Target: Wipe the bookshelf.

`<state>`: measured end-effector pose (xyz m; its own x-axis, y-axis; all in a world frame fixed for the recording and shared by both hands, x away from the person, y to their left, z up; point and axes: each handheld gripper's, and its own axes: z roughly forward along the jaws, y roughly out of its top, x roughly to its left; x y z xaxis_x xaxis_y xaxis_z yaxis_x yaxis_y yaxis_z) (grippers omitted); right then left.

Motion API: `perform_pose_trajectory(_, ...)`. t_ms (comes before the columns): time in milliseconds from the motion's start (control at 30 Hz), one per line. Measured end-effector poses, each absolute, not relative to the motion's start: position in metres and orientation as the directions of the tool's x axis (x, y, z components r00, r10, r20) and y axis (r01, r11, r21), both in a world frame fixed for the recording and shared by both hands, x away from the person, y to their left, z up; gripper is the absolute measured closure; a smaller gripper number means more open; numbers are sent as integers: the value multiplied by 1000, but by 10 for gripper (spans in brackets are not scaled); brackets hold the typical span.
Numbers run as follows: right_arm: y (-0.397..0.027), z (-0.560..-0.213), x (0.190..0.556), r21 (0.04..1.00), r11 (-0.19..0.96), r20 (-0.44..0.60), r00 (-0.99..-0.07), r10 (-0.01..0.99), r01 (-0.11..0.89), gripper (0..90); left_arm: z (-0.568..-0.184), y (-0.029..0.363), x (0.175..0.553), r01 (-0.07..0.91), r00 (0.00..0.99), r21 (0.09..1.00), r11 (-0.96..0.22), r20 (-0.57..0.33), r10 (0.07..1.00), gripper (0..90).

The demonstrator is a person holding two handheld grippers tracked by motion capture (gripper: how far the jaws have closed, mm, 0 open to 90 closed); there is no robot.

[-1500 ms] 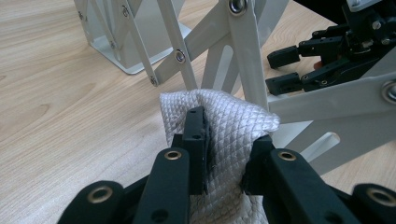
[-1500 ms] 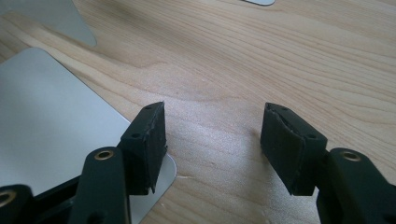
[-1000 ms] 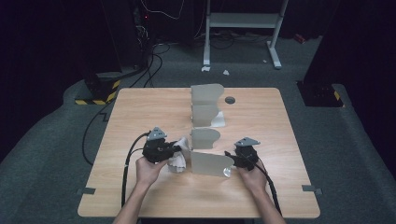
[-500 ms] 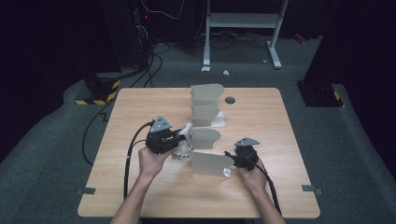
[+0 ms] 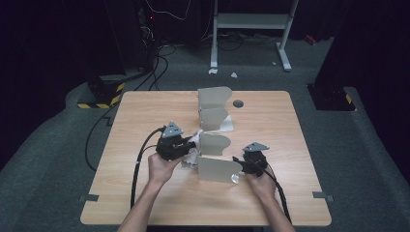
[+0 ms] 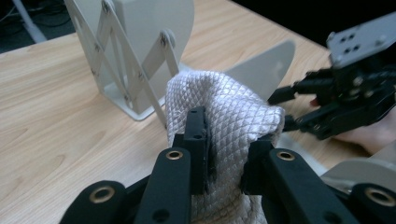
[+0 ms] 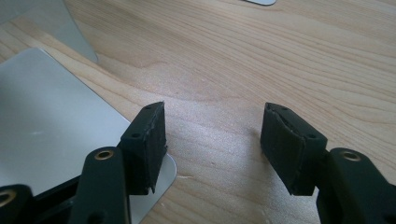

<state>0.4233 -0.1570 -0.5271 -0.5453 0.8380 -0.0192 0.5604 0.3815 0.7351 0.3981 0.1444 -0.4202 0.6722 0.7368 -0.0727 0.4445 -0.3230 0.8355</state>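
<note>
A white quilted cloth (image 6: 224,107) is pinched between the jaws of my left gripper (image 6: 224,149), which is shut on it. In the high view that gripper (image 5: 192,144) holds the cloth (image 5: 195,139) against the left side of a grey folding rack (image 5: 215,99) with several upright panels. Its scissor-link frame (image 6: 140,70) stands just behind the cloth. My right gripper (image 5: 238,165) sits at the right end of the nearest panel (image 5: 217,169). Its jaws (image 7: 212,140) are open over bare wood, the left one above the panel's corner (image 7: 46,130).
The wooden table (image 5: 145,116) carries a small dark round hole (image 5: 237,103) behind the rack. Black cables (image 5: 138,169) trail from both grippers toward the near edge. Grey carpet, a white stand (image 5: 251,24) and dark equipment surround the table.
My left gripper has carried the cloth away from the person and slightly right, closer to the rack's middle panel. The right gripper has stayed put.
</note>
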Motion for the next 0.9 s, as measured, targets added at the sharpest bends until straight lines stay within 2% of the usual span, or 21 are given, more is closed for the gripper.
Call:
perform_pose_trajectory(533,-156,-527,424,735,383,-18,-548,836,560,406,-477,137,397,525,652,785,-329,-123,748,769)
perform_pose_trajectory(767,-156,-527,424,735,383,-19,-548,836,560,406,-485,137,398,554,639,768,-322,-145,755,768)
perform_pose_trajectory(900,-156,-527,424,735,384,-20,-548,836,559,406,-473,140,393,522,650,793,-313,-132,749,768)
